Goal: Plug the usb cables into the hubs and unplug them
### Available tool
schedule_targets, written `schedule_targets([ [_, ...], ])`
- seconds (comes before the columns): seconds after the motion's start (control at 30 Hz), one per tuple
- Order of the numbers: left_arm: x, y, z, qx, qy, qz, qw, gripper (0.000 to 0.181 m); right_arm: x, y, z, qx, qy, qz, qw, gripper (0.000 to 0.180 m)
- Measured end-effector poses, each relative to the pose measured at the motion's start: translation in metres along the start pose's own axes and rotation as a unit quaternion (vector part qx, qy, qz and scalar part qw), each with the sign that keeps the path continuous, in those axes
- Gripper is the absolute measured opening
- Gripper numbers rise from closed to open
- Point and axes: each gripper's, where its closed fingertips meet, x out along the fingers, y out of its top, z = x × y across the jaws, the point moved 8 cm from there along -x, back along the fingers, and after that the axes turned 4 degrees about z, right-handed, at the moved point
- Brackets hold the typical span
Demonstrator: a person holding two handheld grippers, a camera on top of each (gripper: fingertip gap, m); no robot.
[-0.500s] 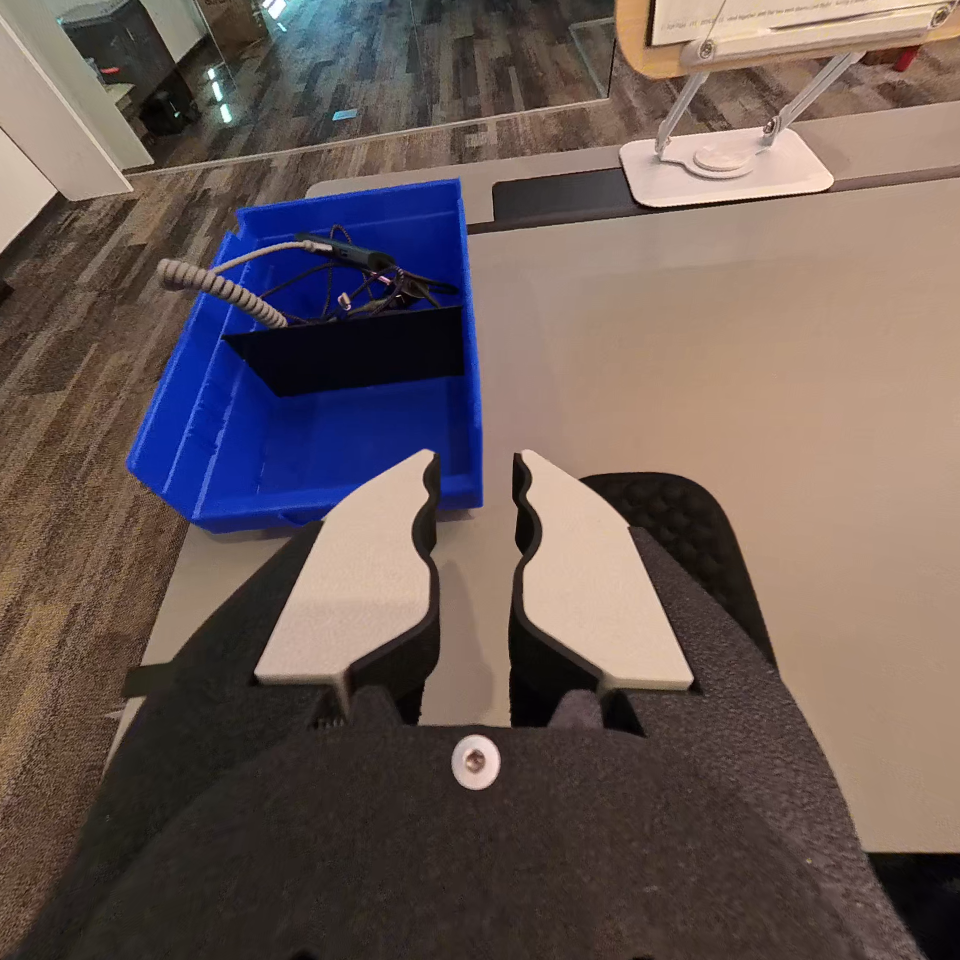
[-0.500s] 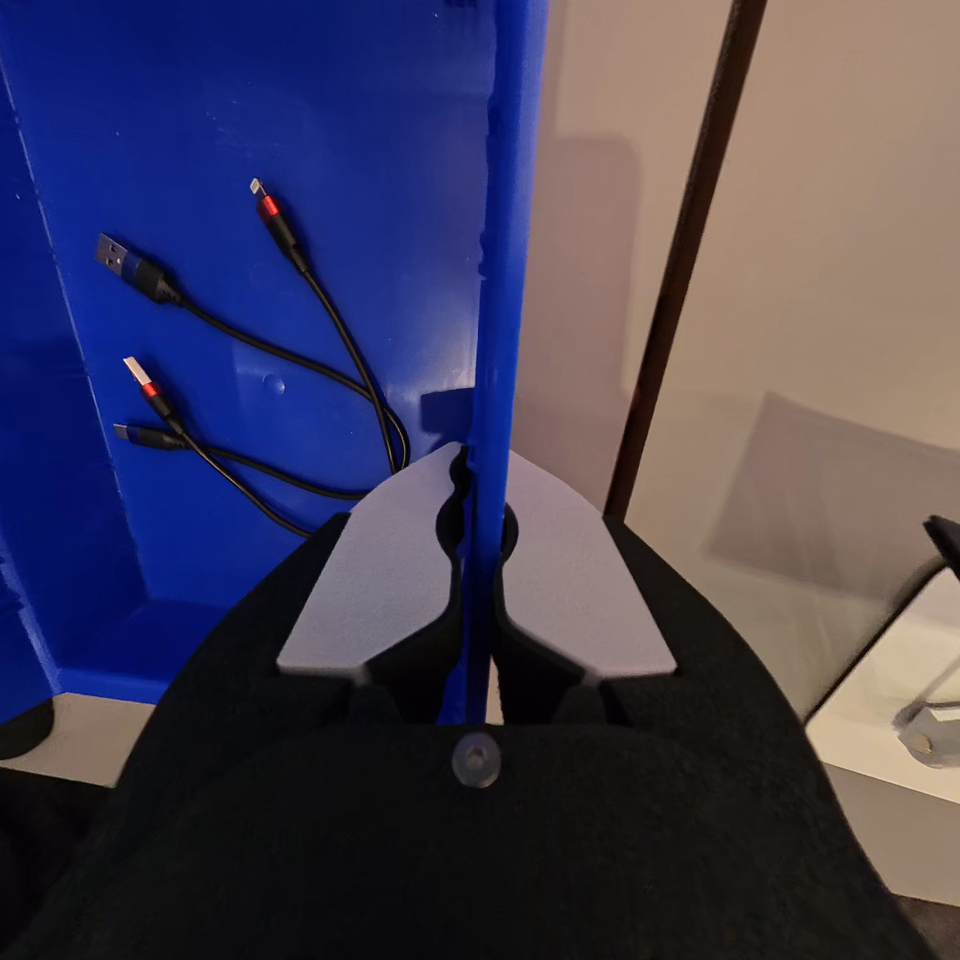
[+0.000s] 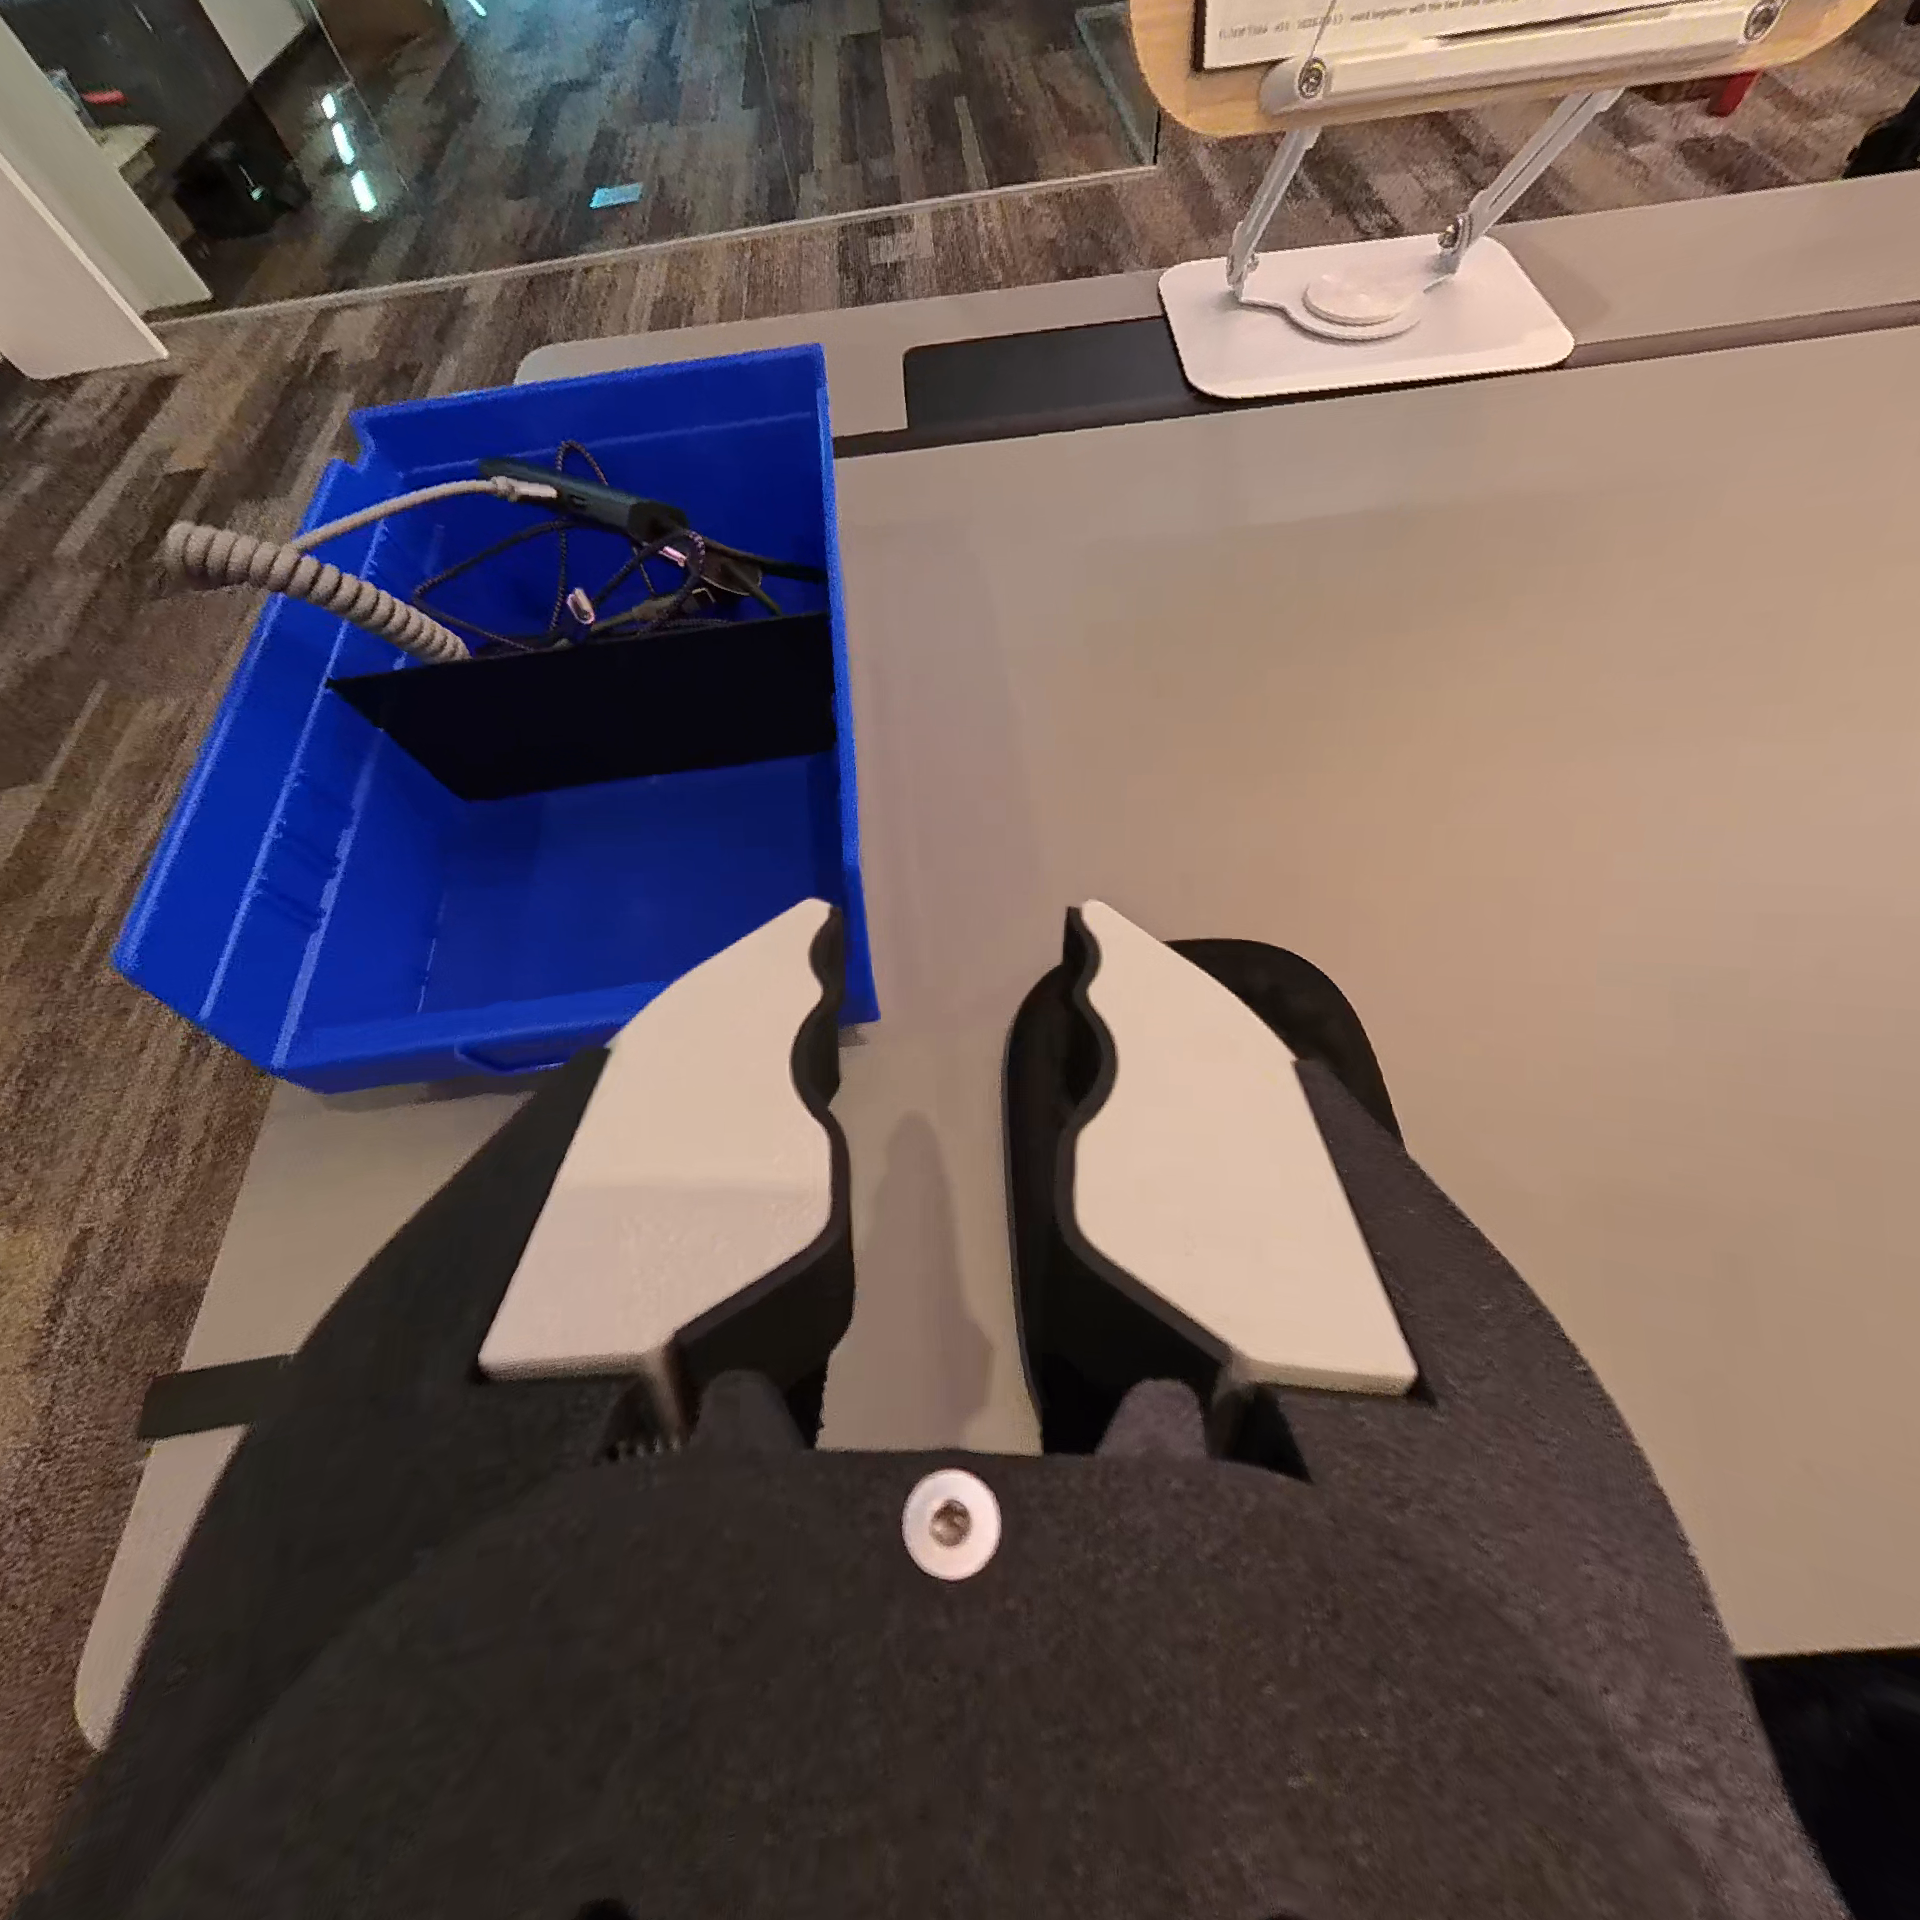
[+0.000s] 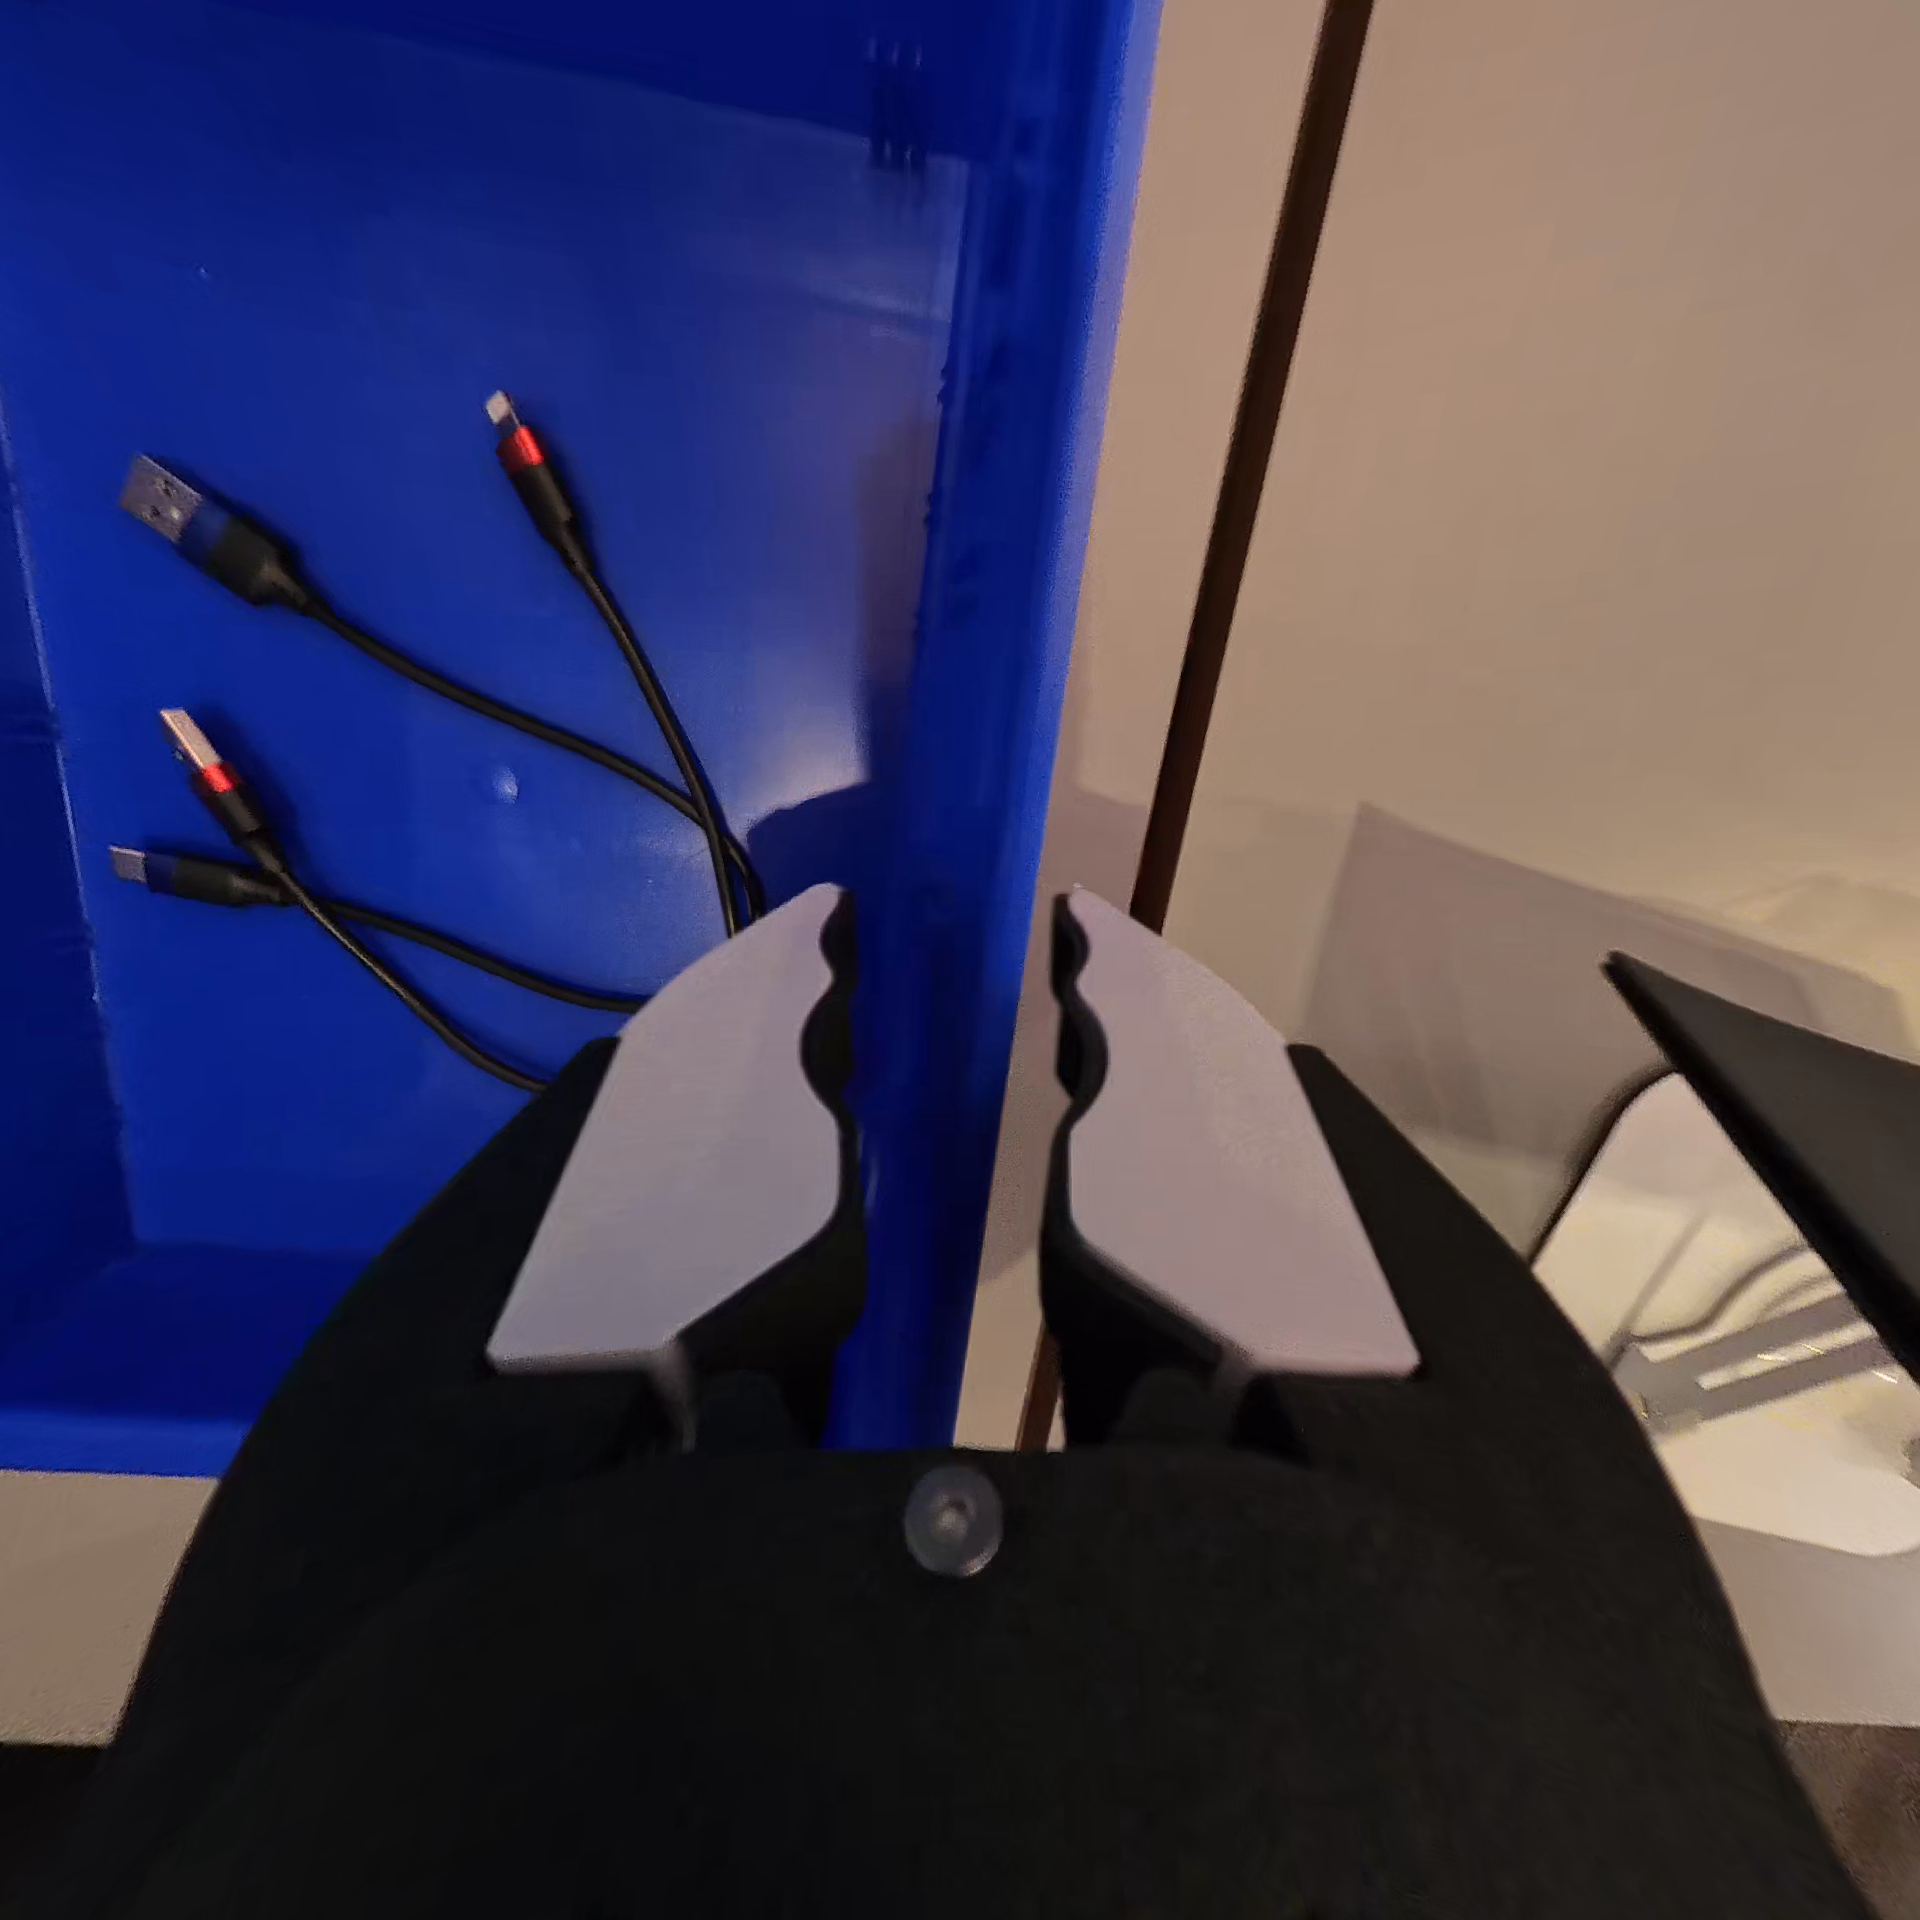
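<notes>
In the left wrist view a blue bin (image 3: 312,831) sits at the table's left edge, split by a black divider (image 3: 623,707). Its far compartment holds tangled dark cables (image 3: 623,592) and a dark slim hub (image 3: 613,504) with a grey coiled cable (image 3: 312,582) draped over the wall. My left gripper (image 3: 953,906) is open and empty above the table by the bin's near right corner. In the right wrist view a blue bin (image 4: 997,623) holds black USB cables (image 4: 582,748) with red and blue plugs. My right gripper (image 4: 953,896) is open and straddles that bin's wall.
A white stand base (image 3: 1361,317) with metal legs stands at the table's back and carries a wooden board (image 3: 1455,62). A black rounded pad (image 3: 1309,997) lies under my left gripper's right finger. A dark seam (image 4: 1247,468) crosses the table beside the bin. Floor lies left of the bin. Tip to tip, the grippers are about 90 centimetres apart.
My right gripper was shut on the bin wall and has opened, letting it go. My left gripper's jaws have spread wider. The bins have not moved.
</notes>
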Motion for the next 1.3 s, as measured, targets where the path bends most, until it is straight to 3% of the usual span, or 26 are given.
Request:
schedule_targets([
  [0.1, -0.009, -0.001, -0.007, -0.007, 0.0, 0.01, 1.0, 0.046, -0.023, 0.008, -0.005, -0.003, -0.02, 0.035, 0.999, 0.05],
  [0.27, -0.025, -0.002, -0.024, -0.042, -0.016, 0.055, 0.997, 0.049, -0.086, 0.033, -0.024, -0.022, -0.064, 0.165, 0.984, 0.051],
  [0.47, -0.034, 0.002, -0.052, -0.08, -0.043, 0.114, 0.989, 0.049, -0.158, 0.063, -0.087, -0.06, -0.026, 0.349, 0.935, 0.049],
  [0.6, -0.029, 0.009, -0.074, -0.066, -0.042, 0.14, 0.987, 0.047, -0.182, 0.075, -0.141, -0.097, 0.021, 0.405, 0.909, 0.053],
  [0.87, 0.029, 0.029, -0.119, -0.036, -0.042, 0.056, 0.997, 0.042, -0.173, 0.092, -0.246, -0.182, 0.06, 0.413, 0.89, 0.049],
  [1.1, 0.101, 0.063, -0.132, -0.078, -0.069, -0.058, 0.993, 0.046, -0.147, 0.095, -0.328, -0.224, 0.118, 0.422, 0.871, 0.048],
  [1.3, 0.137, 0.093, -0.139, 0.057, -0.084, -0.038, 0.994, 0.05, -0.12, 0.088, -0.374, -0.268, 0.164, 0.39, 0.865, 0.049],
])
